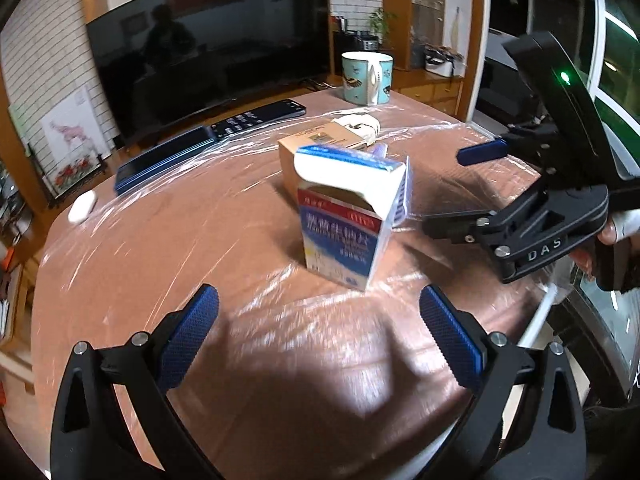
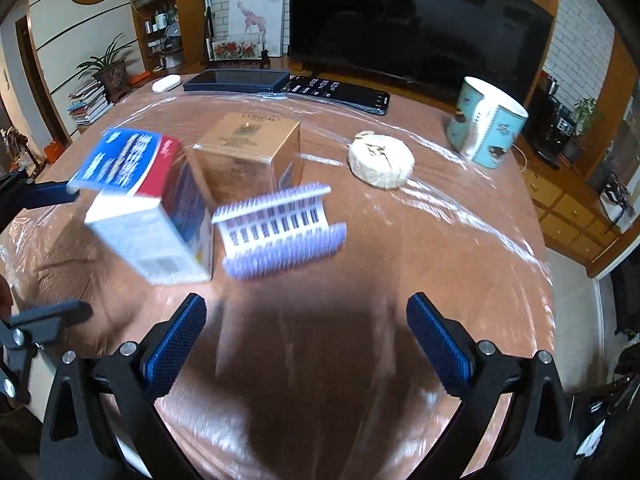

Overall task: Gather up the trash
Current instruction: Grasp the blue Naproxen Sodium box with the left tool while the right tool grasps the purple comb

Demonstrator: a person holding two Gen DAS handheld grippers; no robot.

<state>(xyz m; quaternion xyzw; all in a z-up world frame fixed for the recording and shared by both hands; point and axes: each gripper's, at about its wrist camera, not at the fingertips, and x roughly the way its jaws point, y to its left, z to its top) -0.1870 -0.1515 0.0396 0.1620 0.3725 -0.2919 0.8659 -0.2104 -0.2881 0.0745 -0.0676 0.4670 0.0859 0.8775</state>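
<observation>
An open blue, white and red carton (image 1: 344, 216) stands in the middle of the round table (image 1: 248, 352); it also shows in the right wrist view (image 2: 148, 208). A purple-and-white plastic insert (image 2: 280, 228) lies beside it. A tan box (image 2: 248, 152) sits behind, and a crumpled paper ball (image 2: 380, 162) lies to its right. My left gripper (image 1: 316, 332) is open and empty, just short of the carton. My right gripper (image 2: 306, 340) is open and empty; it also shows in the left wrist view (image 1: 452, 192), to the right of the carton.
A teal mug (image 2: 486, 124) stands at the table's far right. A remote (image 2: 336, 90), a dark tablet (image 2: 236, 80) and a small white case (image 2: 166, 83) lie along the far edge. A large TV (image 2: 416, 20) stands behind. The table is wrapped in clear film.
</observation>
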